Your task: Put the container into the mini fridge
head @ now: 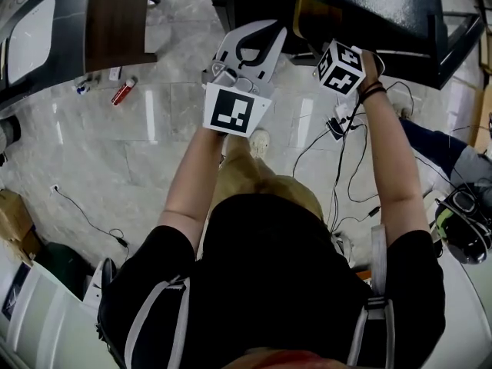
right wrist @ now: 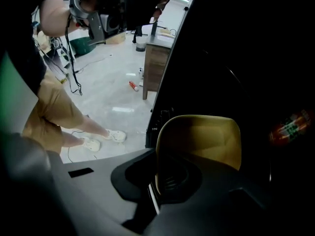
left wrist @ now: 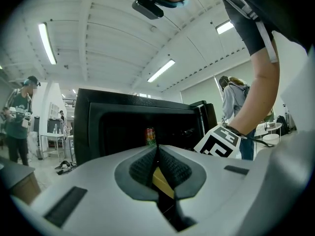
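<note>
The black mini fridge (head: 346, 6) stands open at the top of the head view. My right gripper (head: 340, 68) reaches into it, its jaws hidden there. In the right gripper view, the right gripper (right wrist: 160, 168) is shut on a yellow container (right wrist: 202, 136) held inside the dark fridge (right wrist: 236, 58). A red and green can (right wrist: 290, 127) stands further in. My left gripper (head: 242, 52) hovers just left of the fridge opening, with its jaws together and nothing between them. In the left gripper view, the left gripper (left wrist: 157, 154) faces the fridge (left wrist: 123, 122) and the can (left wrist: 150, 136).
A brown wooden cabinet (head: 115, 18) stands on the floor to the left, with a small red item (head: 123, 91) lying near it. Loose cables (head: 338, 152) trail over the marble floor by my feet. Other people (left wrist: 19, 117) stand in the room behind.
</note>
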`<state>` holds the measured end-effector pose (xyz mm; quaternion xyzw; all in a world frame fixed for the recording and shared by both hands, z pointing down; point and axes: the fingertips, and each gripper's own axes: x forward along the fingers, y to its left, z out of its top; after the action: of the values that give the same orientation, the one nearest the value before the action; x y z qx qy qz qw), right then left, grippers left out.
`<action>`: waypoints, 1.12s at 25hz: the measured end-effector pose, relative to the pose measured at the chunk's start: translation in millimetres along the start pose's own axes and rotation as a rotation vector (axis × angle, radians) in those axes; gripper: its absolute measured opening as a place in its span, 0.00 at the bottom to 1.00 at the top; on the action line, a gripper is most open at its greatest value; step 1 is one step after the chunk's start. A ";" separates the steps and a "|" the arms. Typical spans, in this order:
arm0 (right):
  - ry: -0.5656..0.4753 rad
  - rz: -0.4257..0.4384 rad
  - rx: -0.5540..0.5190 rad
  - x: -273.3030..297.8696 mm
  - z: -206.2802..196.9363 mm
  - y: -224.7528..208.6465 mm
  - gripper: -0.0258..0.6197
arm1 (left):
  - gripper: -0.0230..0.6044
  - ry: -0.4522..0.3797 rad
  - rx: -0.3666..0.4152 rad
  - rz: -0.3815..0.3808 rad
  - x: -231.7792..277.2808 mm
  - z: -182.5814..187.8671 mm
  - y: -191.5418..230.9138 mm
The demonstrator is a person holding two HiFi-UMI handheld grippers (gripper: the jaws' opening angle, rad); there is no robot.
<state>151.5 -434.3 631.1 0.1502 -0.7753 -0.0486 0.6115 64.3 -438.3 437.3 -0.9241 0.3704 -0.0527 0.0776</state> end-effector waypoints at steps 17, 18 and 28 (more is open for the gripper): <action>0.086 -0.010 -0.025 47.2 -19.0 -37.0 0.10 | 0.08 0.037 -0.012 -0.012 7.2 -31.7 7.3; 0.086 -0.010 -0.021 48.8 -18.7 -38.8 0.10 | 0.08 0.036 -0.013 -0.012 8.4 -32.0 8.4; 0.115 -0.004 -0.005 74.8 -27.2 -52.1 0.10 | 0.08 0.041 -0.030 -0.015 16.6 -41.9 11.3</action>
<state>171.2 -502.7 694.2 0.1525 -0.7386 -0.0431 0.6553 62.1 -462.3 477.0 -0.9267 0.3656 -0.0664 0.0556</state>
